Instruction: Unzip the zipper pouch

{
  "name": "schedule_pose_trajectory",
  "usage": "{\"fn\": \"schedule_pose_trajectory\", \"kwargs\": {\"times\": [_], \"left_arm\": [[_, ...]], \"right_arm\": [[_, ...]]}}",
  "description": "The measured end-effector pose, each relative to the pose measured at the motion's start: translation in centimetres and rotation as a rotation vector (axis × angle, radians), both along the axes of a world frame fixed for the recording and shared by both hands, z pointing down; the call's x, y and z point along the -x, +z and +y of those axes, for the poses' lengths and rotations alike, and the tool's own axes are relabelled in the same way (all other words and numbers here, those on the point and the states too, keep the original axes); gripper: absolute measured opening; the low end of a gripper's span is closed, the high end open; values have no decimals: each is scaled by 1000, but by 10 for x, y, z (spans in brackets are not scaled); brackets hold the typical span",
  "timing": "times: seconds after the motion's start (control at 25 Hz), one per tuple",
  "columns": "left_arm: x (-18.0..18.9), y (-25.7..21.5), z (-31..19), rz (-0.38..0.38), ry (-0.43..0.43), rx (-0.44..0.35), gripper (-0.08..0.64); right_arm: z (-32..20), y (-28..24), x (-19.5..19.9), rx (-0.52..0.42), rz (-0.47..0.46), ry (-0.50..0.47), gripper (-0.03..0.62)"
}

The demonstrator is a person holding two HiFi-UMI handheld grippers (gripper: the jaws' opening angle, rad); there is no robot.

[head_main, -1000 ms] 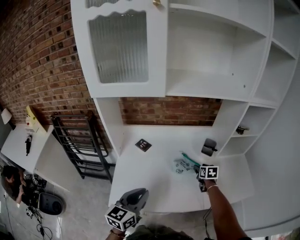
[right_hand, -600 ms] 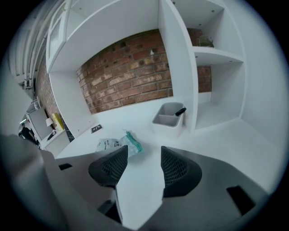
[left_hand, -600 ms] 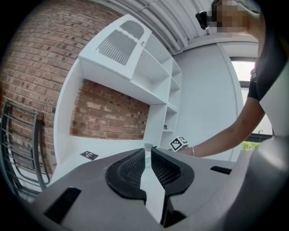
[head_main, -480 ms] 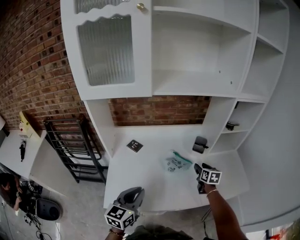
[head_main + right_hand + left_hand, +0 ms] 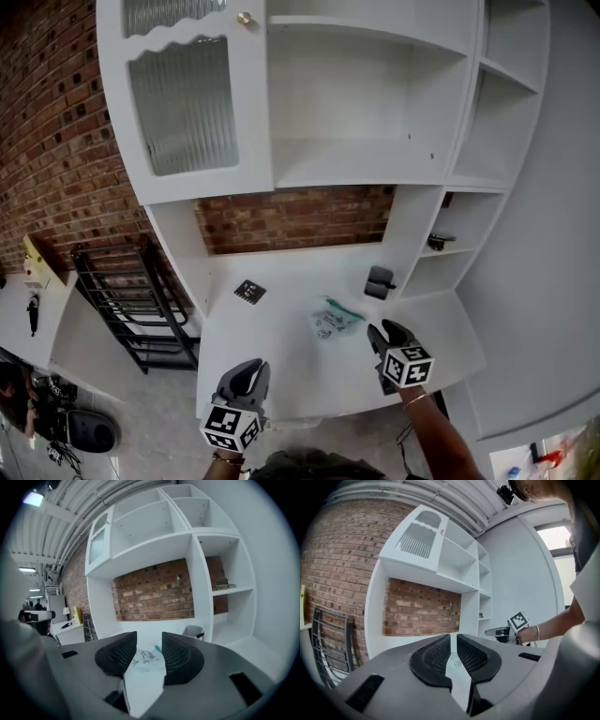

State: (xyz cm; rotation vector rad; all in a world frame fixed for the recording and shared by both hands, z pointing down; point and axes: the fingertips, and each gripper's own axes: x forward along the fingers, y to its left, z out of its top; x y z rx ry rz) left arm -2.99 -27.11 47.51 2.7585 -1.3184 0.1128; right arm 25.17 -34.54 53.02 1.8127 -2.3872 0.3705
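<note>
Pouch: clear, with dark print and a teal zip edge. It is laid flat on the desk. Whether the zip is drawn cannot be told.

Left gripper: the jaws are all but together, with only a thin slit left between the pads. Nothing is held. It is kept by the desk's near edge, and the pouch lies well ahead of the jaws and off to their right.

Right gripper: the jaws are narrowly apart and have just been closing. Nothing is clamped between them. It is held above the desk. The pouch lies ahead of and below the jaws, framed in their gap in the right gripper view, and is touched by neither pad.

Cup: grey, set beyond the pouch. It is ahead of the right jaws and slightly to their right, beside the shelf upright.

Card: a black square lying flat on the desk. It is well ahead of the left jaws and left of the pouch.

Brick panel: behind the desk, far ahead of both pairs of jaws.
</note>
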Motion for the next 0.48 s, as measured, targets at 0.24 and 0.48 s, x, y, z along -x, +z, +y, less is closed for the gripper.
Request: {"fn": "schedule_pose_trajectory", "kwargs": {"times": [0.24,0.48], "left_arm": [[-14,-23,-1,31,-2,-48,40],[-22,-48,7,72,-25,-96,29]], "right_arm": [[34,-67,37,-153,23,-40,139],[73,-94,62,-189,113,-5,108]]}}
